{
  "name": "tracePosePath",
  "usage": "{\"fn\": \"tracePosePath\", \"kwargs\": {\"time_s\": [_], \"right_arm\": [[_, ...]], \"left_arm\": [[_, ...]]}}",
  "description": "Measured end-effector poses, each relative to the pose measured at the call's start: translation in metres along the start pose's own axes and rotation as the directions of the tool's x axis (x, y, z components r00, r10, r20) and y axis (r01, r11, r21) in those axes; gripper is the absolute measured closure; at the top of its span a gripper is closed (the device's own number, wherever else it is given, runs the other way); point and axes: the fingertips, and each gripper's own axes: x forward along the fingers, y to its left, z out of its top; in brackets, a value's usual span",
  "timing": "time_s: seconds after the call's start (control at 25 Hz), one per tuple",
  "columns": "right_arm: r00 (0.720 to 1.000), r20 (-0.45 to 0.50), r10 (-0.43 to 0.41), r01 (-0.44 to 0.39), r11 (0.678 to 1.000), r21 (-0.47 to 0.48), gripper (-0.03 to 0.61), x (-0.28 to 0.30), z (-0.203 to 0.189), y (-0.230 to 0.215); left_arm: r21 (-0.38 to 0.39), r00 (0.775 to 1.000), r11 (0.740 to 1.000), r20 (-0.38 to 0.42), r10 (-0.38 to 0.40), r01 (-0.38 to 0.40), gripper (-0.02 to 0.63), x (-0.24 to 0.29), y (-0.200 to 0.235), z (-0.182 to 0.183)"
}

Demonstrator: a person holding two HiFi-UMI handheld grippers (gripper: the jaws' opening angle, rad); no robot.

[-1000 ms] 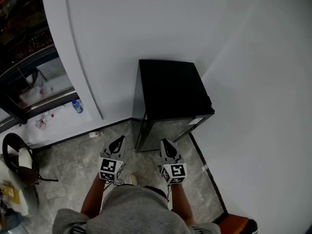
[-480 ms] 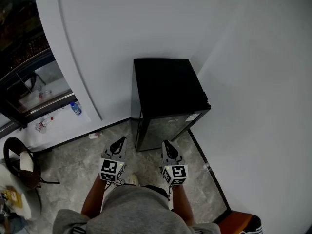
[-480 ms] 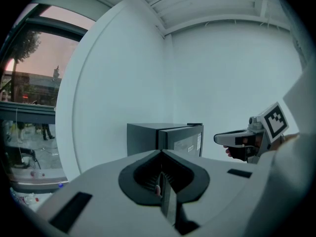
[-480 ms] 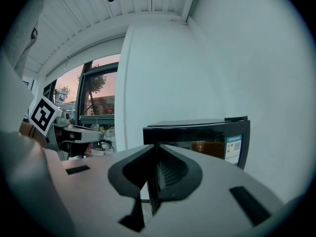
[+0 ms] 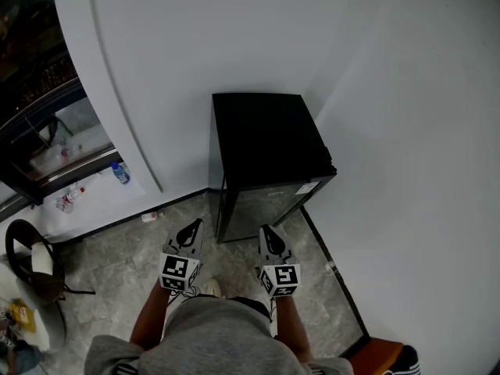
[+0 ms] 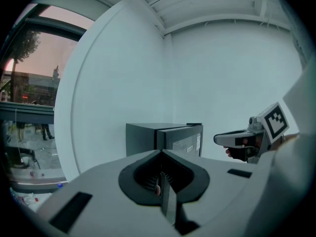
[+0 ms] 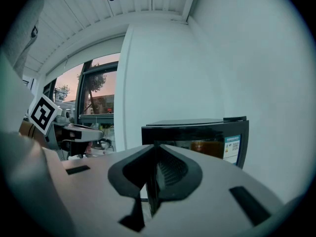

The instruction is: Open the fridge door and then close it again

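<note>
Fridge [image 5: 269, 143], small, black and box-shaped, down on the grey stone-tile floor [image 5: 234, 260], backed into the corner between the curved white wall [image 5: 195, 53] and the flat white wall [image 5: 414, 170]; glass-fronted door [image 5: 262, 205] shut flush against the body, facing the person, with a pale sticker [image 5: 309, 187] at its upper right corner

Far left: dark-framed window [image 5: 47, 123], a white ledge [image 5: 101, 201] beneath it, and a clear plastic bottle with a blue cap [image 5: 119, 172] on that ledge. Lower left: dark round-backed chair [image 5: 27, 260], well apart from the fridge

Next along, left hand-held gripper [image 5: 191, 228], held out low over the floor, near the fridge's left front corner but not touching it; jaws pressed tight together, nothing between them. Same in the left gripper view [image 6: 161, 153]: tips closed, fridge [image 6: 163, 137] ahead beyond them, side panel and door edge both showing

Then right hand-held gripper [image 5: 267, 231], level with the left one, in front of the door's right half and apart from it; jaws drawn together at the tips, empty. Right gripper view [image 7: 156, 147]: closed tips aimed at the fridge front [image 7: 197, 132], sticker [image 7: 231, 147] to the right of them

Black-and-white marker cubes on both, close to the person's bare forearms
</note>
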Motion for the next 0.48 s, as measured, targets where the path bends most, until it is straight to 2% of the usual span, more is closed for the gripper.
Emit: {"fn": "tracePosePath", "kwargs": {"time_s": [0.48], "right_arm": [[1.0, 0.0, 0.004, -0.004, 1.0, 0.002, 0.534, 0.0008, -0.0007, 0.0018]], "left_arm": [[0.002, 1.0, 1.0, -0.006, 0.01, -0.01, 0.607, -0.0026, 0.002, -0.0007]]}}
